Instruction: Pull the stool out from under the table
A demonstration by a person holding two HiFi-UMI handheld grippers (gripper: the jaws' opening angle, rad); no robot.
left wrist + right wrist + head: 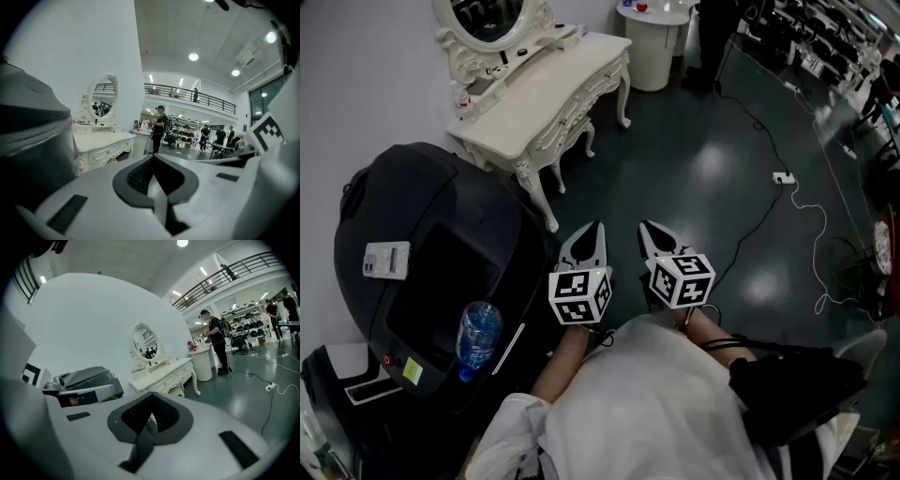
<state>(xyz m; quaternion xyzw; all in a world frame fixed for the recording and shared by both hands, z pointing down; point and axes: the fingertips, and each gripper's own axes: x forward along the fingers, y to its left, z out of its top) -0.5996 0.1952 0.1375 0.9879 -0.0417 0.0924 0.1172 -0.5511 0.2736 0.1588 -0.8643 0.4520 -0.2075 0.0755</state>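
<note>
The left claw [592,230] and the right claw [649,228] are held side by side above the floor, each with its jaws pressed together on nothing. Ahead of them and off to the left claw's side stands the ornate cream-white carved table [546,94]. Its long axis runs away from the claws along the plain white wall [366,84], with the drawer front turned to the open room. An oval mirror in a carved cream frame [492,21] sits on its wall side. The stool cannot be made out for certain. Carved cream legs [586,141] show in the shade under the table top, and the right gripper view shows a pale rounded piece [180,390] low beneath it, so whatever is there is tucked under and points the same way as the table. Just left of the left claw bulks a black rounded machine housing [422,244] carrying a clear plastic water bottle [478,336]. The dark glossy grey floor [694,187] reflects ceiling lights; a white cable with a socket block [783,176] lies far right of the right claw. A white cylindrical stand [656,47] is beyond the table.
</note>
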